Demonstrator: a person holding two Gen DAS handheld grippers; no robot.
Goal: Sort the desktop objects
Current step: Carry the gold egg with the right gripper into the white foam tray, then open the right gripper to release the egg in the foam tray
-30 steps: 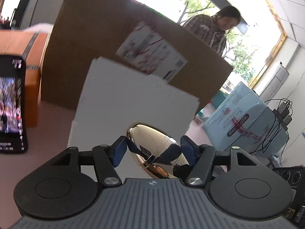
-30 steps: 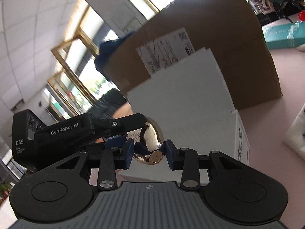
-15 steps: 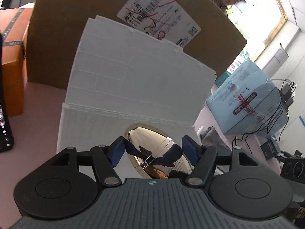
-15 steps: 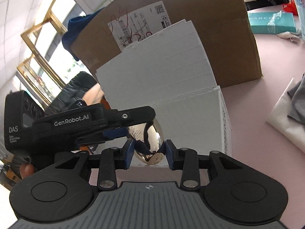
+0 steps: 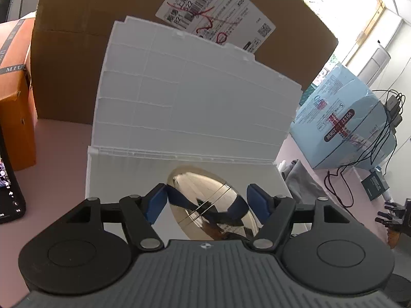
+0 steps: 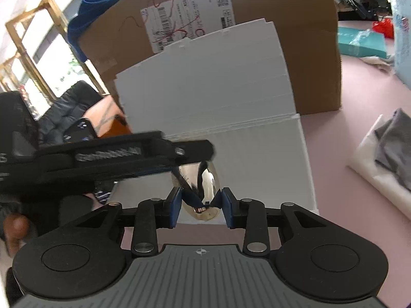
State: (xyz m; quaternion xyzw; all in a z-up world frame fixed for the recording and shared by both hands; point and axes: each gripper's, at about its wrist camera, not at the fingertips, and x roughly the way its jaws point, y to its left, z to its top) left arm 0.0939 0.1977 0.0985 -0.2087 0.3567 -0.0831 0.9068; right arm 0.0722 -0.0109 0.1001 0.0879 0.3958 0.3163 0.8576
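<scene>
My left claw (image 5: 206, 201) and right claw (image 6: 201, 204) both clamp the shiny metal egg (image 5: 210, 202), low centre of frame, over the open white box (image 5: 195, 107). Looks hard, smooth, slippery; I'd grip across its widest part, not the tapered ends.

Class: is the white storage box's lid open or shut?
Open: the white storage box's lid stands raised against the cardboard box.

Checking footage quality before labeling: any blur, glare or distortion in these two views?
Left wrist: sharp, window blown out top right, fisheye bends the cardboard box. Right wrist: left gripper motion-blurred; the shiny egg-shaped object mirrors its surroundings.
</scene>
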